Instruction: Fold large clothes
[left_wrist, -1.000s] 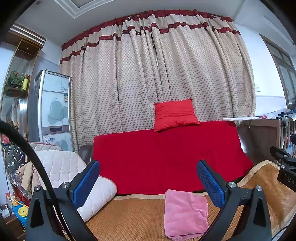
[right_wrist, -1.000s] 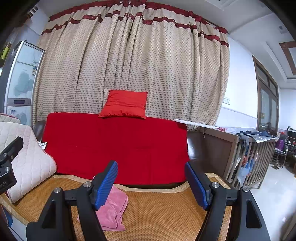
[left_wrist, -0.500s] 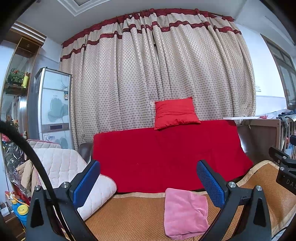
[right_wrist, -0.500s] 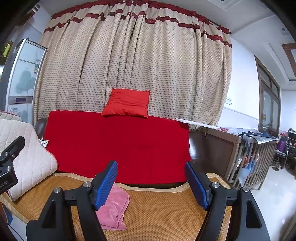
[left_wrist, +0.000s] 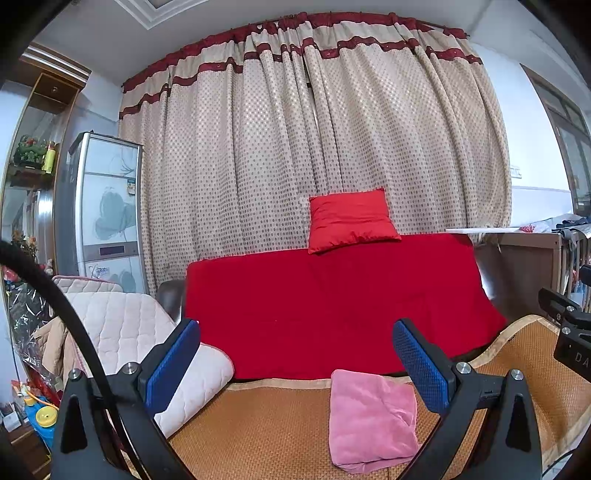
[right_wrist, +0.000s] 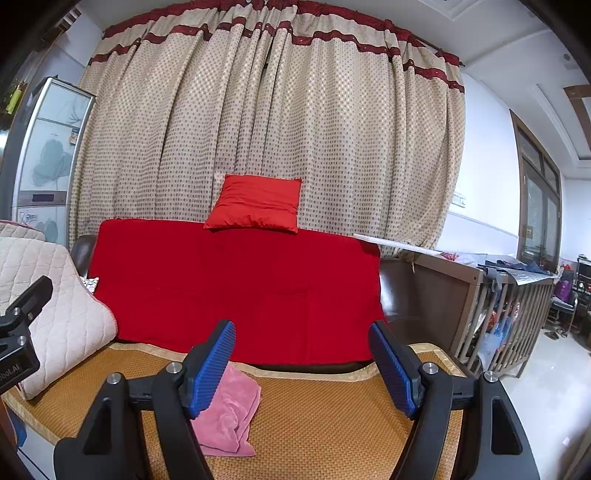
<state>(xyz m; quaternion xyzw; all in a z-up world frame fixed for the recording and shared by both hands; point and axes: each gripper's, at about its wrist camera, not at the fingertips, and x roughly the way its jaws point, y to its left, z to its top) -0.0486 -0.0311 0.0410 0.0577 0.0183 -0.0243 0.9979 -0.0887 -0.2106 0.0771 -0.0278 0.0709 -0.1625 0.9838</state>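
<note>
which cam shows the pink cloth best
The left wrist view: the pink cloth lies almost whole on the woven mat. In the right wrist view, the right gripper has a finger covering part of it.

The left gripper (left_wrist: 295, 363) is seen with its blue pads (left_wrist: 173, 367) set wide apart, nothing between them. A folded pink cloth (left_wrist: 371, 421) is laid flat on a woven mat (left_wrist: 266, 432), below and between the pads. Behind it a red cover (left_wrist: 332, 310) is draped over a sofa, with a red cushion (left_wrist: 351, 219) on top against a dotted curtain (left_wrist: 314, 147). A quilted pad (left_wrist: 122, 332) is seen at left. Part of the right gripper (left_wrist: 570, 332) is visible at the right edge.
</note>
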